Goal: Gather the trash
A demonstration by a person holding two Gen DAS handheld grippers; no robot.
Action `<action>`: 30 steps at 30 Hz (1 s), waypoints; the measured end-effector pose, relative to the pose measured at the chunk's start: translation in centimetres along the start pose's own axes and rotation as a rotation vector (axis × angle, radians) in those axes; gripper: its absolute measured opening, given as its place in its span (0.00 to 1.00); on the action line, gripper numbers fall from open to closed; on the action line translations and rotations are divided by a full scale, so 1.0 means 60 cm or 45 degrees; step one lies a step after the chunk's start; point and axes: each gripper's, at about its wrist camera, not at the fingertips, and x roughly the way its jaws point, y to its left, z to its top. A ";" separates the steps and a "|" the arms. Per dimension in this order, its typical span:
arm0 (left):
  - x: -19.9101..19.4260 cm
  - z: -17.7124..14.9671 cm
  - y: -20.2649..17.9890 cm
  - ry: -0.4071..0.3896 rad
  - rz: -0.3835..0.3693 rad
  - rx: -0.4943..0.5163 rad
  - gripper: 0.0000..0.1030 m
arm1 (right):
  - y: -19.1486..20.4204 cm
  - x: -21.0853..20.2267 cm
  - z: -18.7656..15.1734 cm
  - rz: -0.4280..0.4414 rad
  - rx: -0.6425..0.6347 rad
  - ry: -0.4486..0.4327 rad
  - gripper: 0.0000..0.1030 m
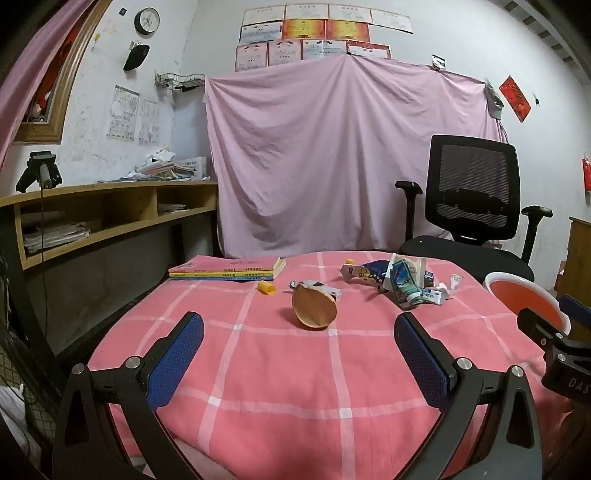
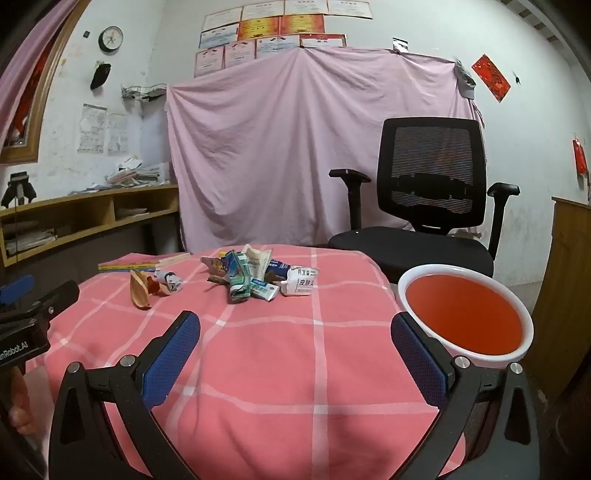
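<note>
Clearly not yet begun: left gripper [image 1: 298, 349] and right gripper [image 2: 295, 345] both spread wide, holding nothing, poised over the pink checked cloth [image 1: 280, 373]. Crumpled wrappers [image 2: 255, 277] heaped mid-table, red basin [image 2: 465, 319] just beside, probably for dumping.

Legible text is sparse. In the right wrist view, the left gripper [image 2: 35, 314] body at the frame's left edge reads "nRobot.AI", start cut off. In the left wrist view, the right gripper [image 1: 561, 354] body at the right edge reads "DAS", rest cut off. The white crumpled tube box [image 2: 301, 285] carries large Chinese chars, approx. "皮肤"; smaller print unreadable. Wall certificates [image 2: 280, 26] and book spines [image 1: 225, 275]: text too small to read.
</note>
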 end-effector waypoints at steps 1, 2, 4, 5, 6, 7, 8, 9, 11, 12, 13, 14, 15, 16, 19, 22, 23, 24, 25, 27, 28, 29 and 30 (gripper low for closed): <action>0.000 0.000 0.000 -0.001 0.002 0.001 0.98 | 0.000 0.000 0.000 0.000 0.001 0.001 1.00; -0.001 0.000 0.000 -0.003 0.005 0.002 0.98 | 0.001 0.001 0.000 0.000 -0.002 0.000 1.00; -0.001 0.000 0.000 0.002 0.003 0.004 0.98 | 0.001 0.000 0.000 0.000 0.000 0.001 1.00; -0.001 0.000 0.000 0.002 0.004 0.005 0.98 | 0.001 0.000 0.000 0.000 0.002 0.001 1.00; -0.001 0.001 0.000 0.002 0.005 0.005 0.98 | 0.001 -0.001 0.000 0.000 0.003 0.000 1.00; -0.002 0.001 0.001 0.002 0.006 0.005 0.98 | 0.000 -0.001 0.000 -0.001 0.005 0.000 1.00; -0.003 0.001 0.001 0.002 0.006 0.004 0.98 | -0.001 -0.003 0.000 -0.001 0.007 0.000 1.00; 0.009 -0.006 0.003 0.005 0.005 0.004 0.98 | -0.002 -0.004 0.000 -0.002 0.008 0.000 1.00; 0.010 -0.008 0.004 0.005 0.005 0.004 0.98 | -0.005 -0.007 0.000 -0.004 0.011 0.000 1.00; 0.011 -0.009 0.004 0.005 0.005 0.004 0.98 | -0.007 -0.009 0.000 -0.004 0.013 0.000 1.00; 0.011 -0.010 0.004 0.004 0.006 0.004 0.98 | 0.002 0.000 -0.001 0.000 -0.005 0.007 1.00; 0.012 -0.011 0.004 0.003 0.007 0.004 0.98 | 0.001 0.000 -0.001 0.000 -0.005 0.008 1.00; 0.012 -0.012 0.004 0.003 0.007 0.004 0.98 | 0.001 0.000 -0.001 0.000 -0.005 0.008 1.00; 0.011 -0.008 0.005 0.008 0.007 0.006 0.98 | 0.001 0.000 -0.001 0.000 -0.005 0.008 1.00; 0.009 -0.007 0.005 0.008 0.007 0.007 0.98 | -0.001 -0.002 0.000 -0.001 -0.006 0.009 1.00; 0.012 -0.012 0.003 0.002 0.005 0.016 0.98 | -0.004 -0.003 0.000 -0.001 -0.005 0.009 1.00; 0.007 -0.007 0.001 0.000 0.004 0.017 0.98 | -0.004 -0.004 0.000 0.000 -0.005 0.009 1.00; 0.006 -0.007 0.000 0.000 0.004 0.018 0.98 | -0.005 -0.004 0.001 -0.001 -0.005 0.009 1.00; 0.005 -0.007 -0.001 -0.002 0.004 0.020 0.98 | -0.006 -0.005 0.001 -0.001 -0.005 0.010 1.00; 0.005 -0.007 -0.002 -0.003 0.005 0.020 0.98 | 0.002 0.002 -0.002 -0.001 -0.004 0.009 1.00; 0.005 -0.007 -0.002 -0.002 0.005 0.020 0.98 | 0.002 0.002 -0.002 0.000 -0.003 0.009 1.00; 0.005 -0.008 -0.002 -0.002 0.005 0.019 0.98 | 0.003 0.003 -0.002 0.000 -0.003 0.009 1.00; 0.005 -0.008 -0.002 -0.003 0.005 0.021 0.98 | 0.001 0.002 -0.002 -0.001 -0.004 0.010 1.00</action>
